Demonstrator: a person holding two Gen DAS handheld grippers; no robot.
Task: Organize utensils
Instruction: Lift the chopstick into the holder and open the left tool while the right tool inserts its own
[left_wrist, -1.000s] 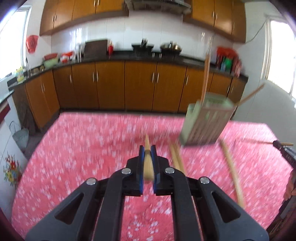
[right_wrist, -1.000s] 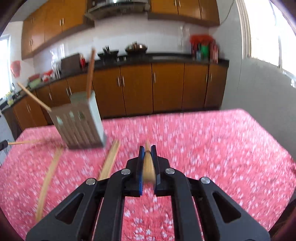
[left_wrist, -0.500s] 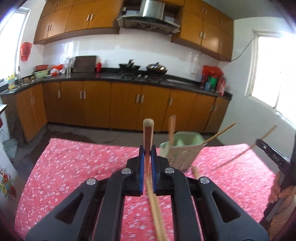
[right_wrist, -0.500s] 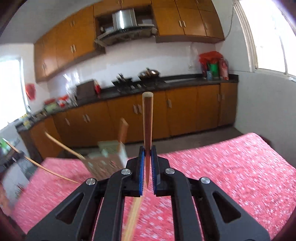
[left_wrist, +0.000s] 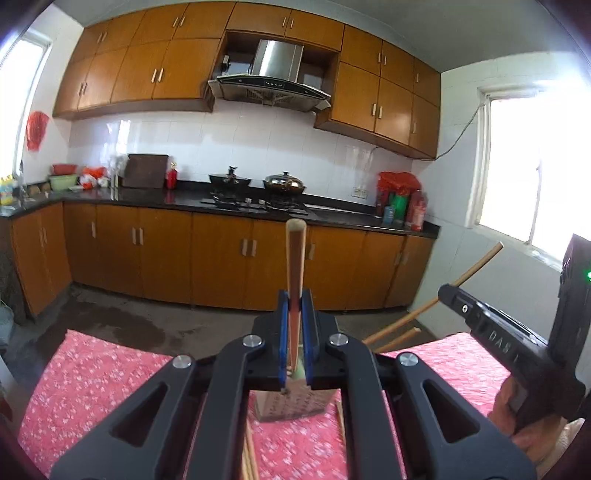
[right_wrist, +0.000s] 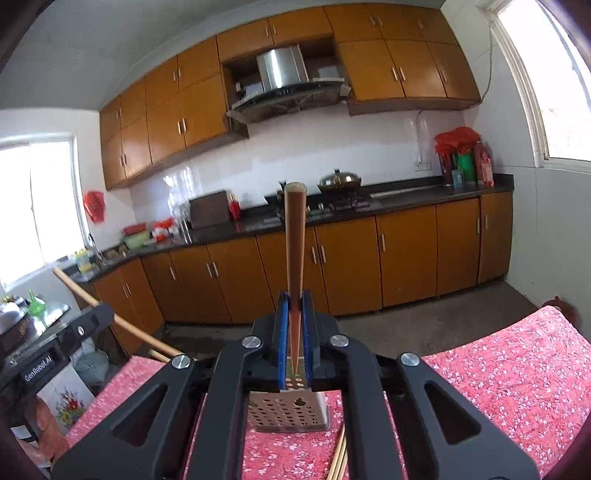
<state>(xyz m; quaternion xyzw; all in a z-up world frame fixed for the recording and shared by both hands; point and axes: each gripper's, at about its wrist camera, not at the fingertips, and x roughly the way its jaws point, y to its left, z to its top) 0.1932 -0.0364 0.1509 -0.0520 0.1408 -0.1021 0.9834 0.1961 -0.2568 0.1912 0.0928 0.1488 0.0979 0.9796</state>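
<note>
1. Nearest my left camera, the left gripper (left_wrist: 295, 332) was pinching a chopstick (left_wrist: 294, 258), its free end pointing up and away, presumably so I could drop it end-first into the holder.
2. Likewise, my right gripper (right_wrist: 294, 332) was clamped on another chopstick (right_wrist: 294, 240), raised the same way.
3. Just beyond both, the perforated utensil holder (right_wrist: 288, 413) stood on the red tablecloth (right_wrist: 498, 369), loose chopsticks (right_wrist: 338, 461) lying near it.
4. Farther off, the kitchen counter (left_wrist: 184, 201) played no part.
</note>
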